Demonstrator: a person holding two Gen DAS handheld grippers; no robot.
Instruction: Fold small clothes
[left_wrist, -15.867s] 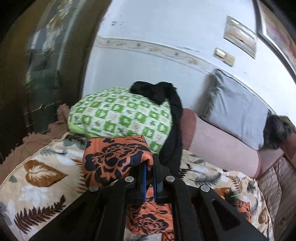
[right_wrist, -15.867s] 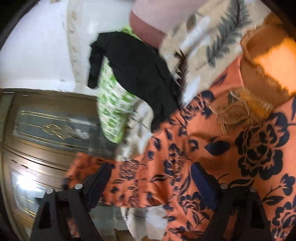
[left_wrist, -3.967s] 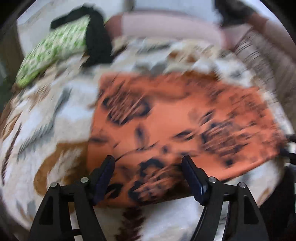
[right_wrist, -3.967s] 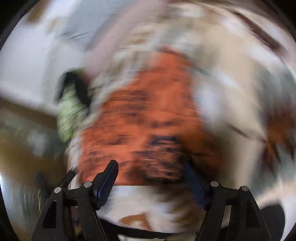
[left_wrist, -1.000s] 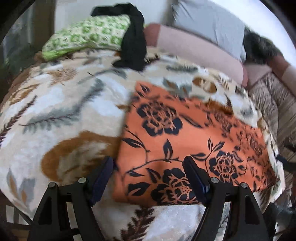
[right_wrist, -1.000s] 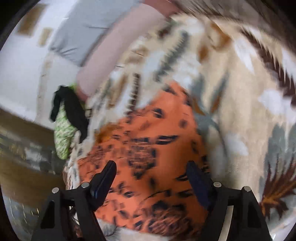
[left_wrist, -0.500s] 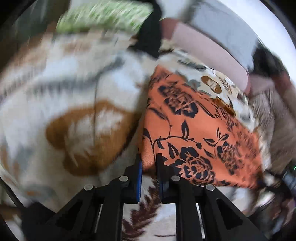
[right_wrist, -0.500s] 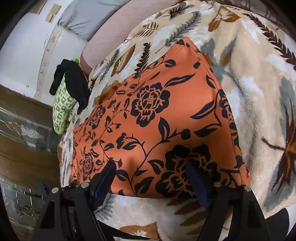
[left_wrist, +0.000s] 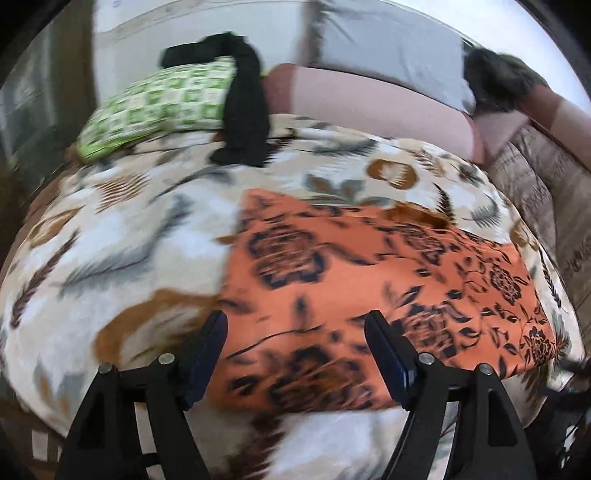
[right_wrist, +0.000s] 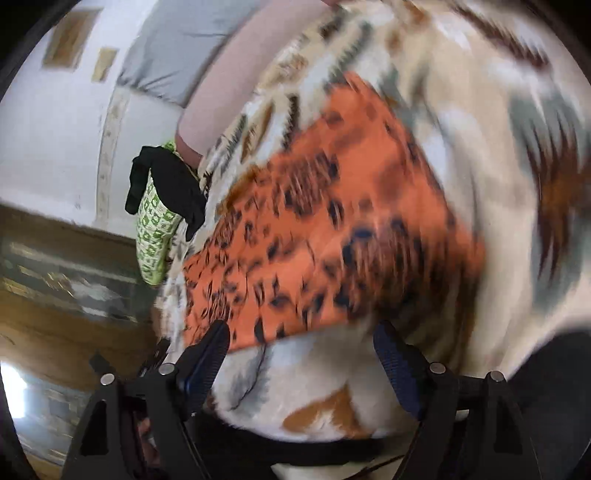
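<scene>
Orange cloth (left_wrist: 369, 273) released (flat) — left hand-held gripper (left_wrist: 295, 343) opening | right (right_wrist: 299, 354) apart

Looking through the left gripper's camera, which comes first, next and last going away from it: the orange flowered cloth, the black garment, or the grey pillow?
1. Orange flowered cloth, right at the left gripper.
2. Black garment, farther back, draped over the green pillow.
3. Grey pillow, farthest, by the wall.

We see the cloth (left_wrist: 373, 280) (right_wrist: 332, 236), orange w/ black flowers, folded into a flat rectangle, lying on the blanket (left_wrist: 122, 236) near its front edge.
</scene>
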